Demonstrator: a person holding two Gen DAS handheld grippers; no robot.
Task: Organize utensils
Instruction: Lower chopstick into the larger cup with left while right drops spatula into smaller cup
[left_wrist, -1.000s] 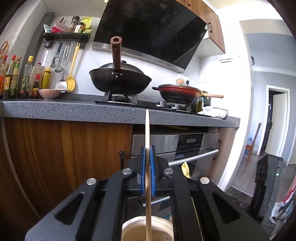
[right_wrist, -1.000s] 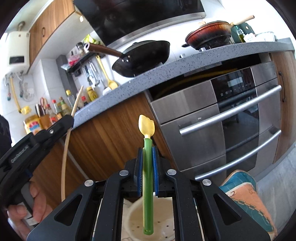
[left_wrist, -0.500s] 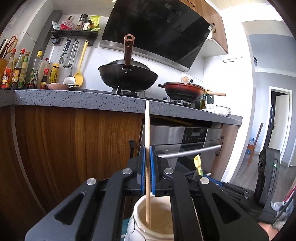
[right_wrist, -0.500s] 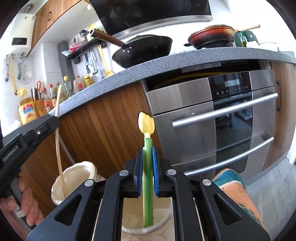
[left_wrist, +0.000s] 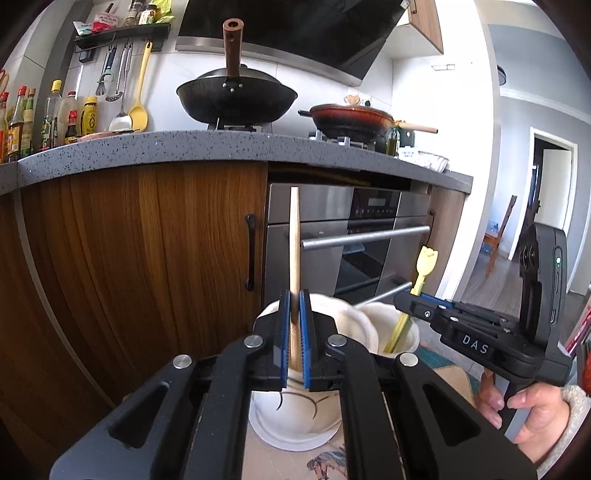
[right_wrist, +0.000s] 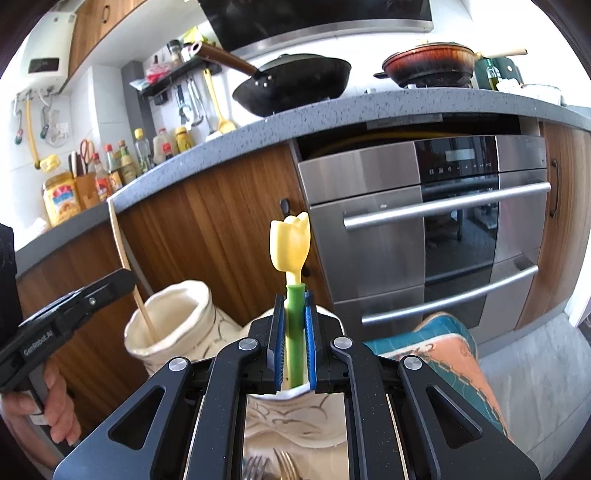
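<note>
Left gripper clamped on a wooden stick dipping into one cream jar — right gripper squeezing a green tulip-topped utensil over the neighbouring jar

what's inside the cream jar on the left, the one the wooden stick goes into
In the right wrist view, the wooden chopstick held by the left gripper has its lower end inside the left cream jar. The rim hides the bottom, so anything else in it cannot be seen.
</note>
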